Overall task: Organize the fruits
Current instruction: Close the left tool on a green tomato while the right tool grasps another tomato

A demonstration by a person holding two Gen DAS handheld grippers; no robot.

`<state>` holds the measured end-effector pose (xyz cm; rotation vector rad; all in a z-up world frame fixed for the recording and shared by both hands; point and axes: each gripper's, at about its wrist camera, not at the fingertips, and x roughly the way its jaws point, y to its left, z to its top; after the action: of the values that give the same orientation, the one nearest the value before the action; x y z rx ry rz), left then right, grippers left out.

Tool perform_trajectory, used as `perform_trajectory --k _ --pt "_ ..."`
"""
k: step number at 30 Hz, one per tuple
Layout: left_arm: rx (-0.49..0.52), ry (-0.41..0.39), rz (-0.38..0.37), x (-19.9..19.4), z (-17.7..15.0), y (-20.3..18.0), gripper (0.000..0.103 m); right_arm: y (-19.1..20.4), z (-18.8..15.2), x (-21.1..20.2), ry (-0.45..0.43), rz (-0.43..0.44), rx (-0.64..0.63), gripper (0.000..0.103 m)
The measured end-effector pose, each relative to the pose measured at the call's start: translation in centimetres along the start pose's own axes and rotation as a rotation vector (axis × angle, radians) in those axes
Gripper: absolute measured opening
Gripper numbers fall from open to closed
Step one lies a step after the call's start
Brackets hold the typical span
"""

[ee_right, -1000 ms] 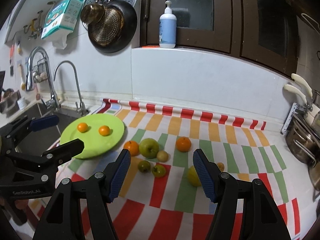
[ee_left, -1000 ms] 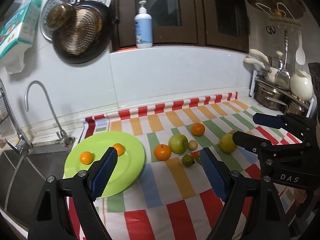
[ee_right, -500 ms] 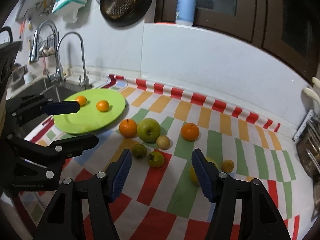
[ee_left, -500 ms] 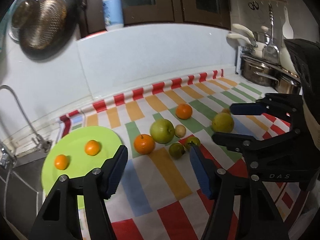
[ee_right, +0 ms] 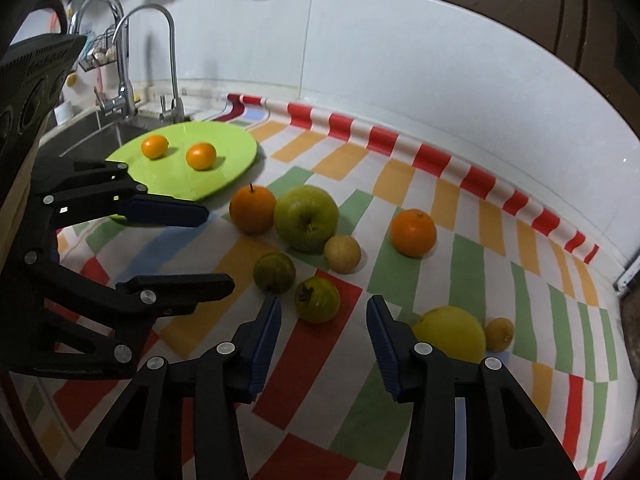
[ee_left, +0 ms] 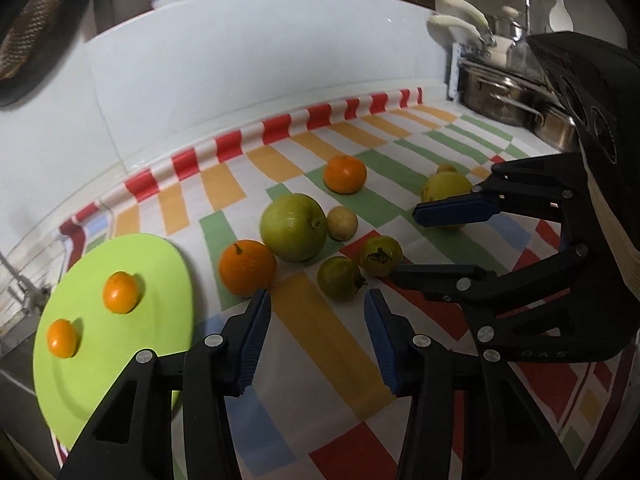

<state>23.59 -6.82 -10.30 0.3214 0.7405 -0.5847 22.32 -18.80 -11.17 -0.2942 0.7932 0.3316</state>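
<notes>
Green persimmon [ee_right: 317,299] lies just ahead of the spread right tongs [ee_right: 323,344]; left tongs [ee_left: 317,340] also spread.

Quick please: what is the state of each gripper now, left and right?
Left gripper: open, holding nothing, above the cloth near the orange.
Right gripper: open, holding nothing, close to a small green fruit.

Four round orange citrus fruits show: two small ones [ee_right: 155,147] [ee_right: 201,156] on the single flat lime-green plate [ee_right: 236,152] and two larger ones [ee_right: 252,209] [ee_right: 413,233] on the striped cloth. There is one big green apple [ee_right: 306,217], two small dark-green fruits [ee_right: 274,272] [ee_right: 317,299], one pale tan round fruit [ee_right: 342,253], one large yellow fruit [ee_right: 450,334] and one small yellow-brown fruit [ee_right: 499,334].
</notes>
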Motion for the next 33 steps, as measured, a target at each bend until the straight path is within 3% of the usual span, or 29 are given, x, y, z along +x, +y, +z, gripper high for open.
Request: perform_trajectory --k 11,15,20,25,33 --pt "0.027 0.038 -0.047 2.2 0.6 0.4 0.045 -0.5 0.1 2.3 0.033 0.027 -0.004 0.040" --pt "0.029 0.040 -0.062 2.4 0.8 0.3 0.045 -0.7 0.0 2.5 0.042 0.049 0.011 0.030" --pt "0.018 0.049 -0.090 3.1 1.2 0.1 0.044 -1.4 -0.4 2.1 0.040 0.030 0.052 0.030" --pt "-0.004 0.069 -0.106 3.9 1.6 -0.1 0.033 -2.4 -0.8 1.5 0.034 0.012 0.112 0.030" --pt "-0.055 0.060 -0.084 3.0 1.4 0.1 0.030 -2.6 -0.9 0.8 0.025 0.003 0.143 0.030"
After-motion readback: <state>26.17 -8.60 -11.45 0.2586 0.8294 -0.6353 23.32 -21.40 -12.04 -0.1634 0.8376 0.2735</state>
